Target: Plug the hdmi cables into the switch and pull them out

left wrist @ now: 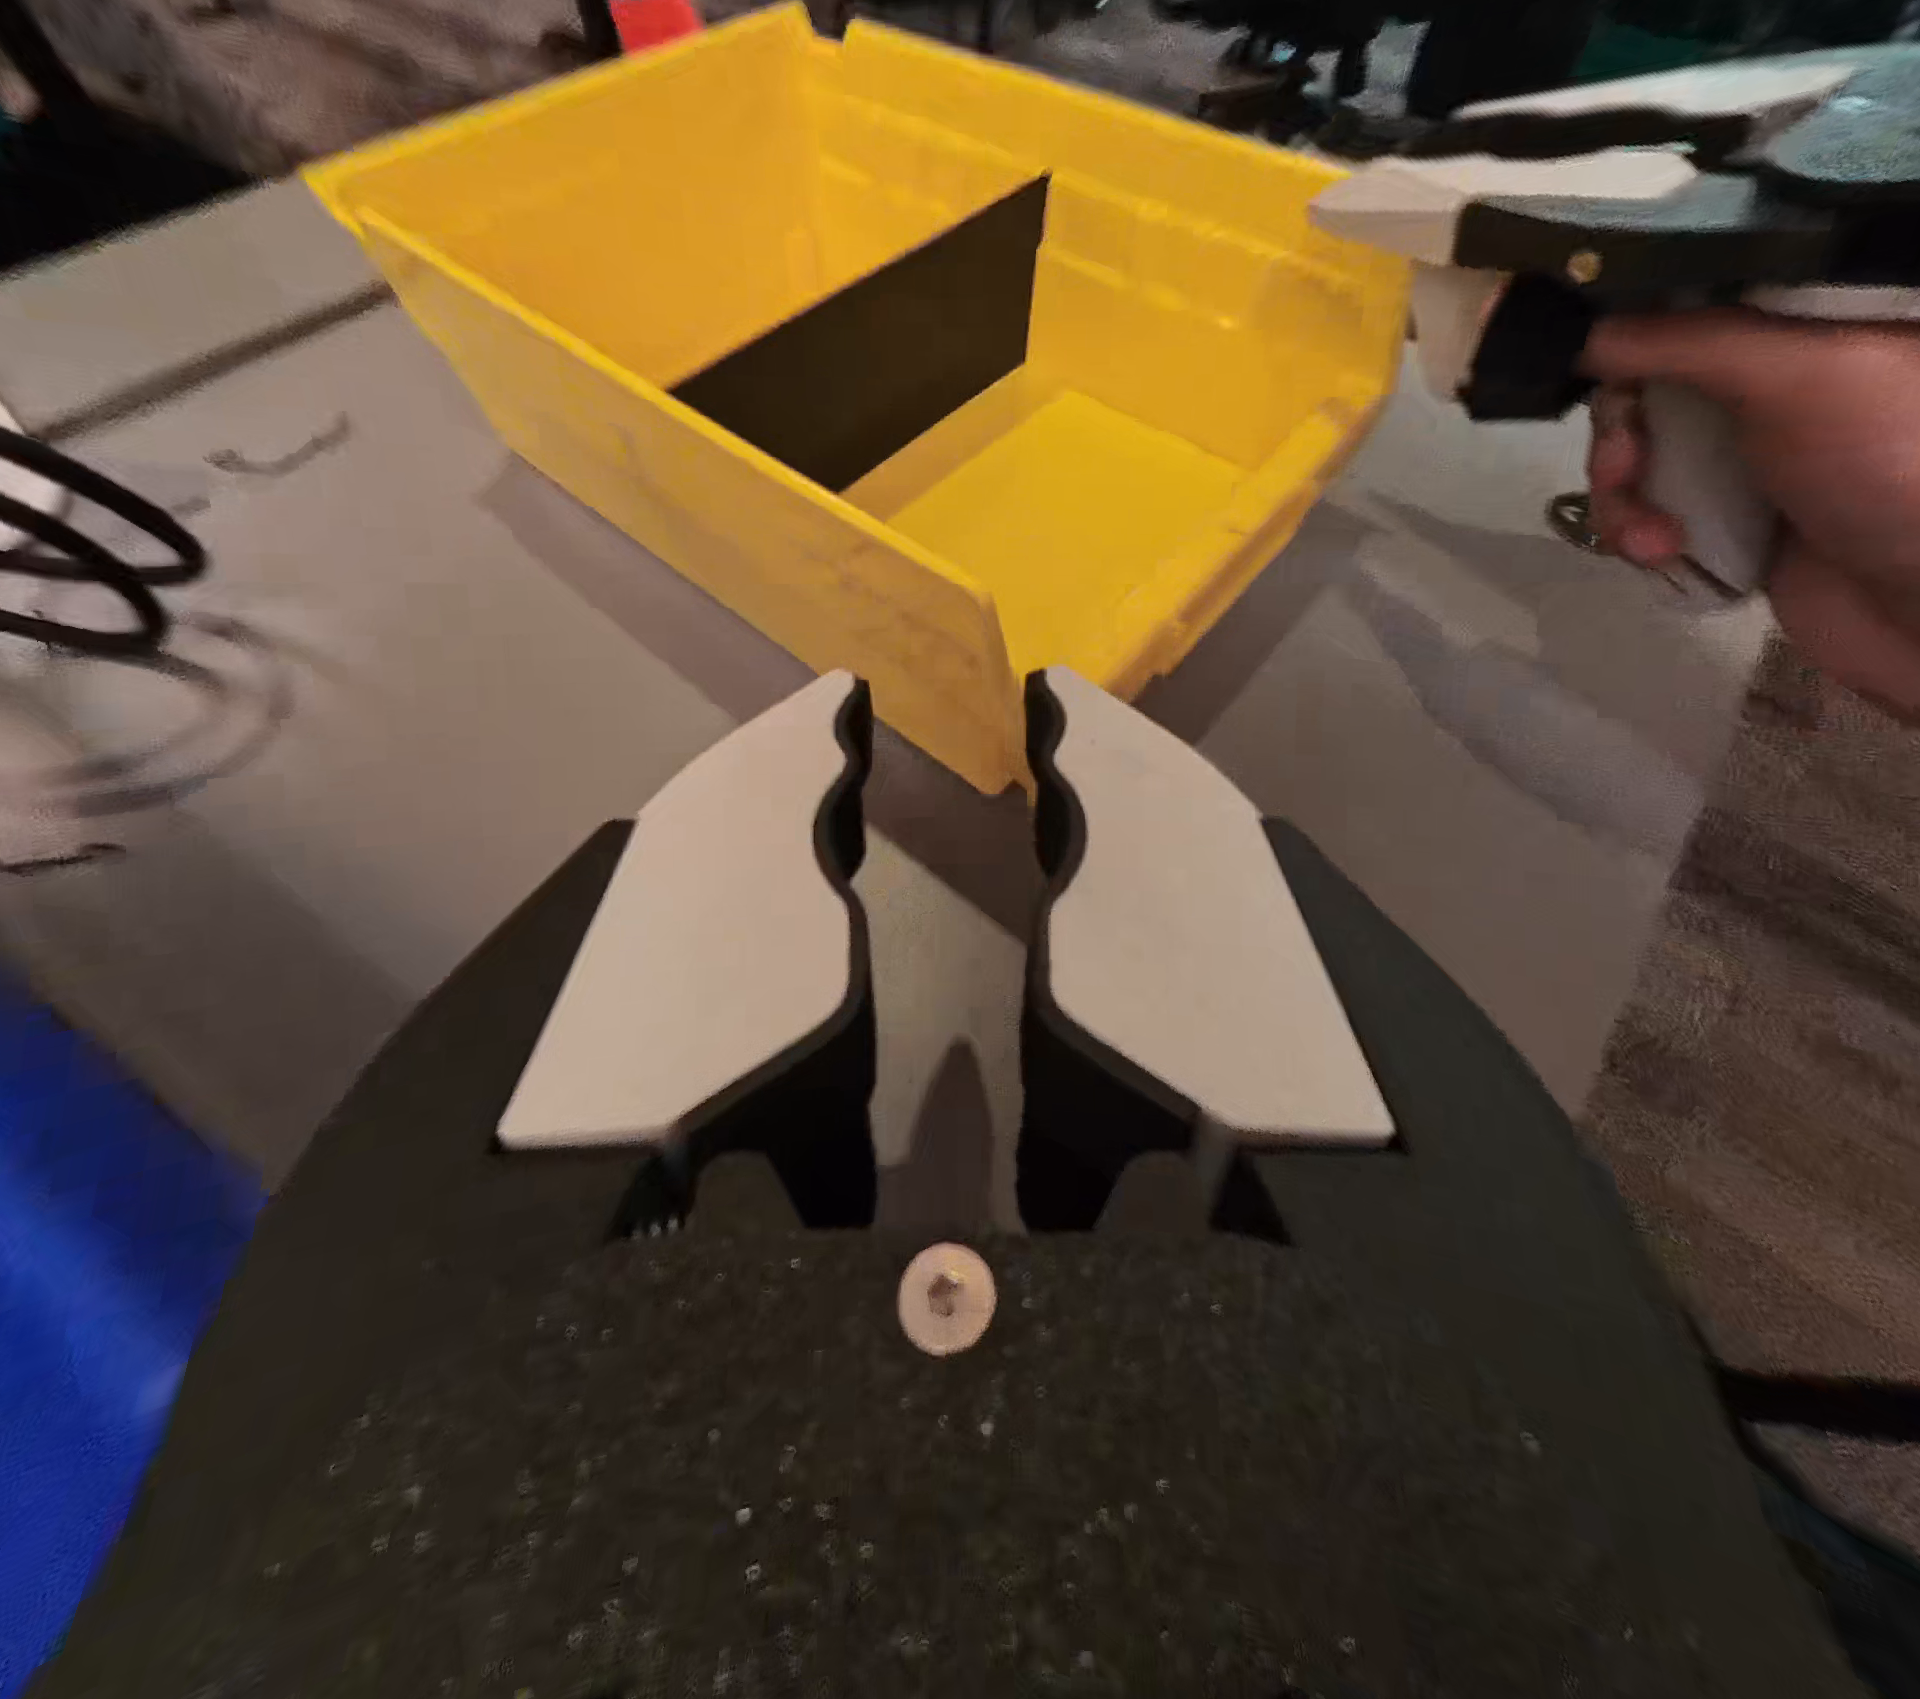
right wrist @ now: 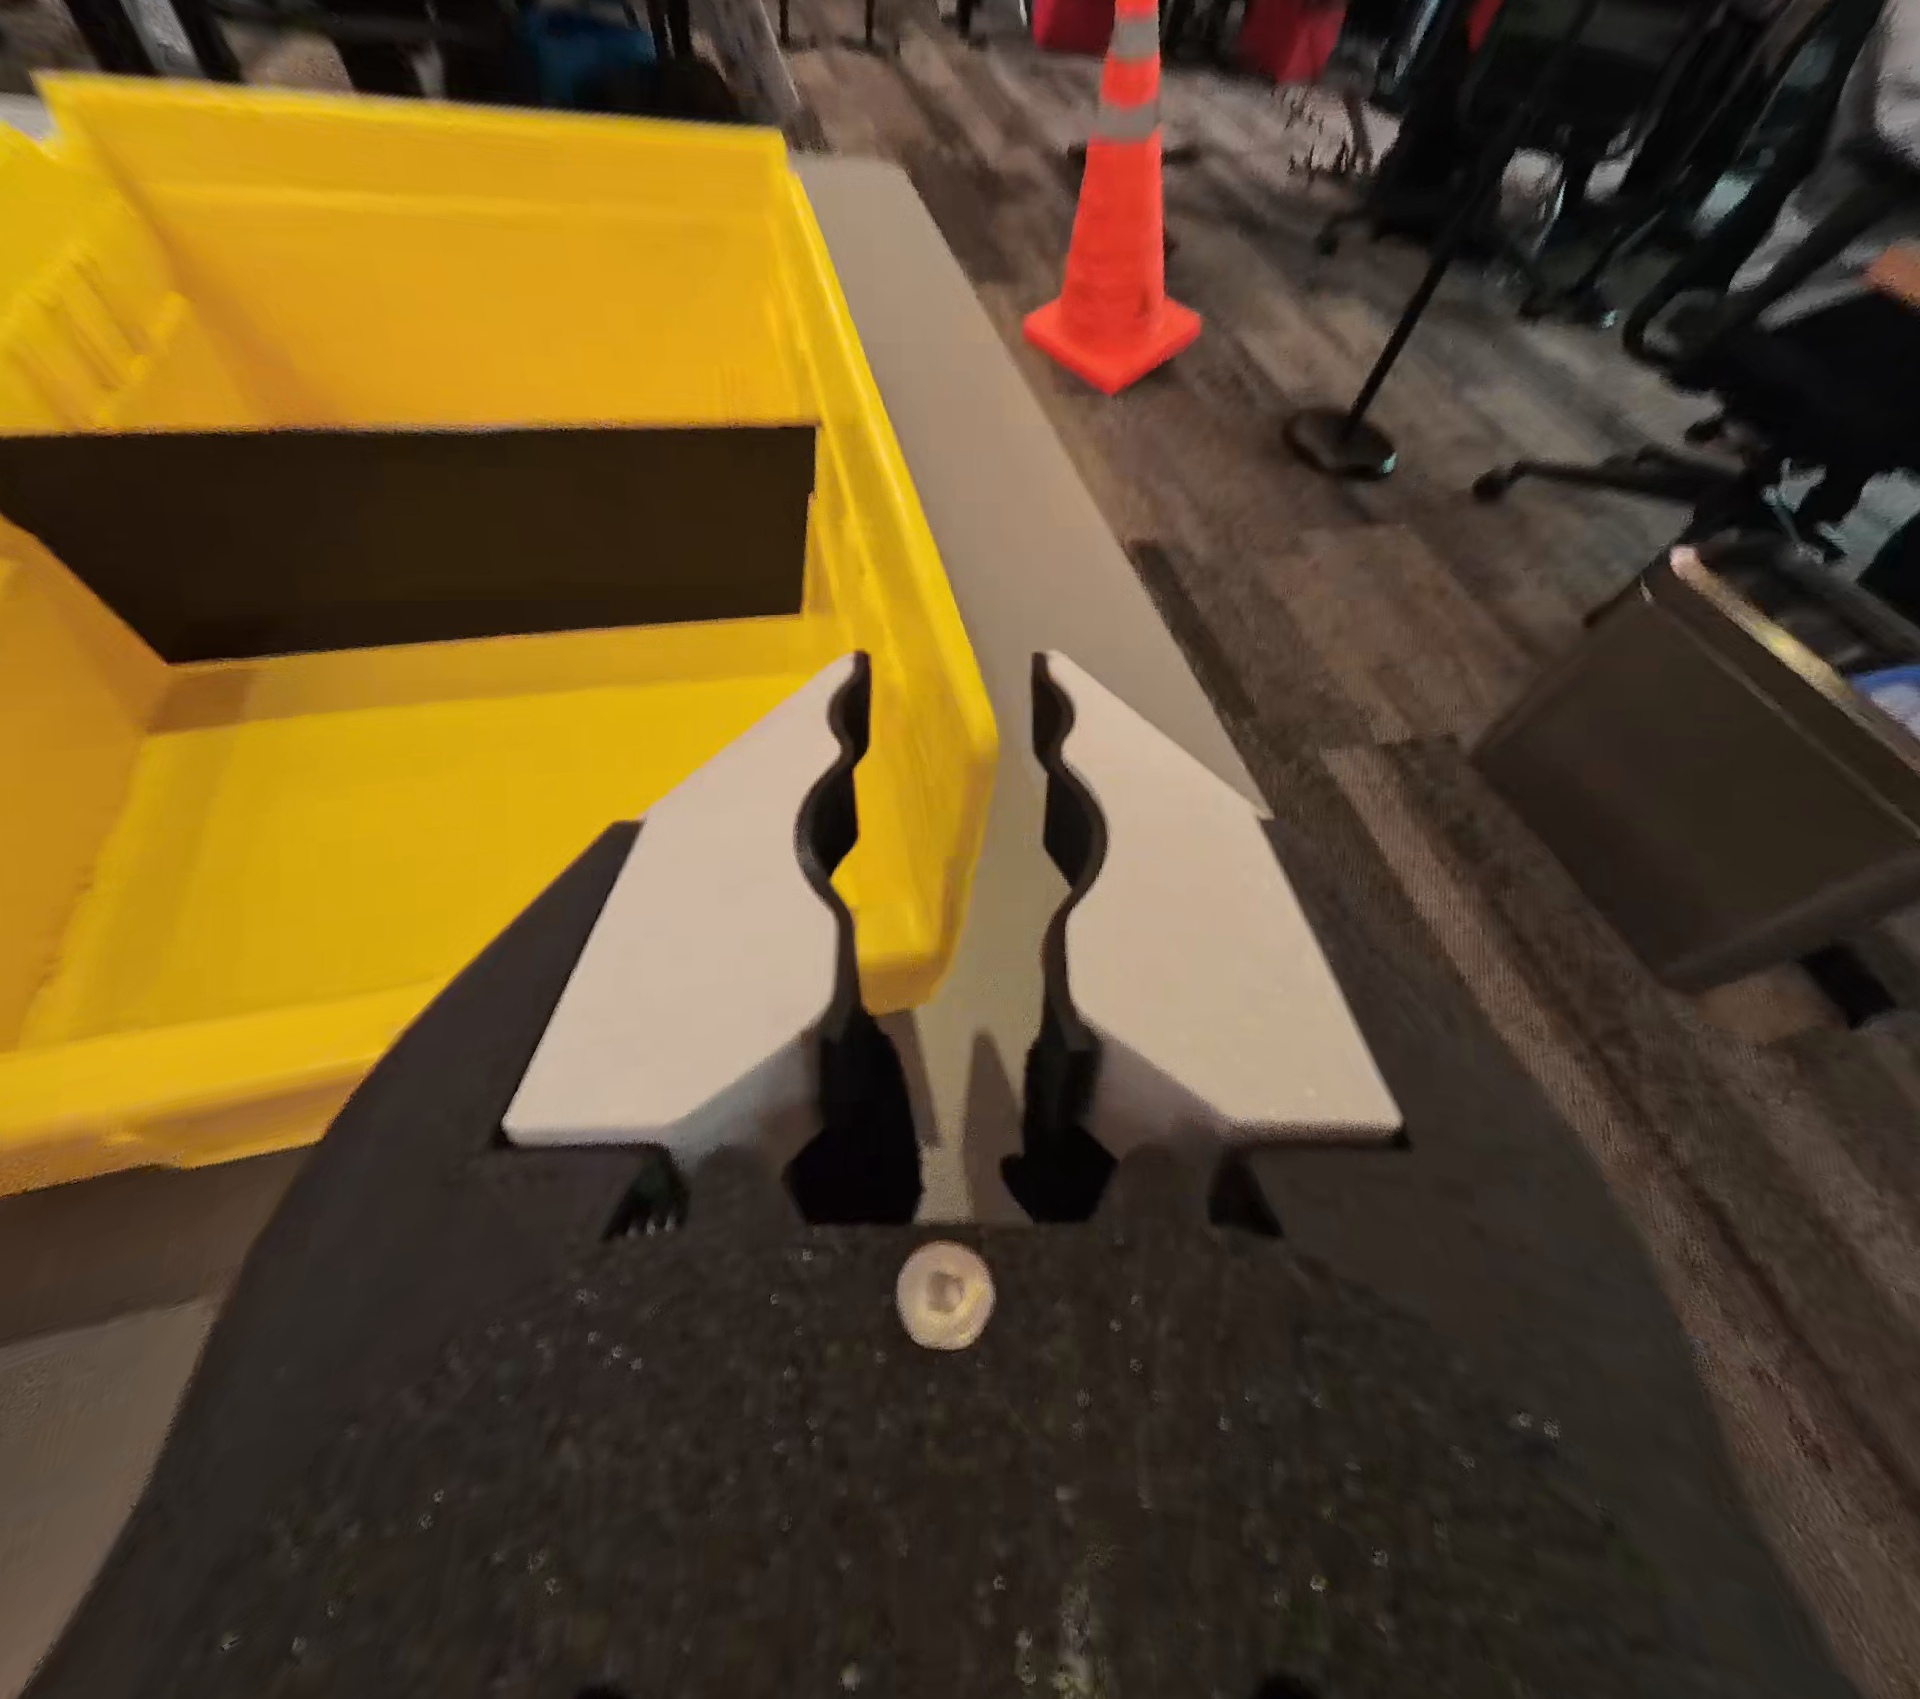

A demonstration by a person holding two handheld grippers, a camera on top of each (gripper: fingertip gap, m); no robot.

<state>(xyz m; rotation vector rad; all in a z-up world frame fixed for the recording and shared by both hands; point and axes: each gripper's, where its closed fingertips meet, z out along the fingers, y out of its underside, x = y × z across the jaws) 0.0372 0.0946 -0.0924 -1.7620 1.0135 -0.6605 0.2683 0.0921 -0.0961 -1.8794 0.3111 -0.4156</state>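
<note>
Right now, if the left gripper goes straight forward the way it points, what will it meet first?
Probably the near corner of the yellow bin: it stands directly ahead of the open left gripper, between its fingertips. Depth is unclear, so a gap may remain.

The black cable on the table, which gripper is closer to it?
Left. The black cable loops to the left of the left gripper. The right gripper is beyond the yellow bin, on its far right side.

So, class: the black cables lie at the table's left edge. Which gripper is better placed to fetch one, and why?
Probably the left gripper. Its view shows the black cables on the table to its left. The right gripper is open beside the yellow bin's far side, with no cable in its view.
</note>
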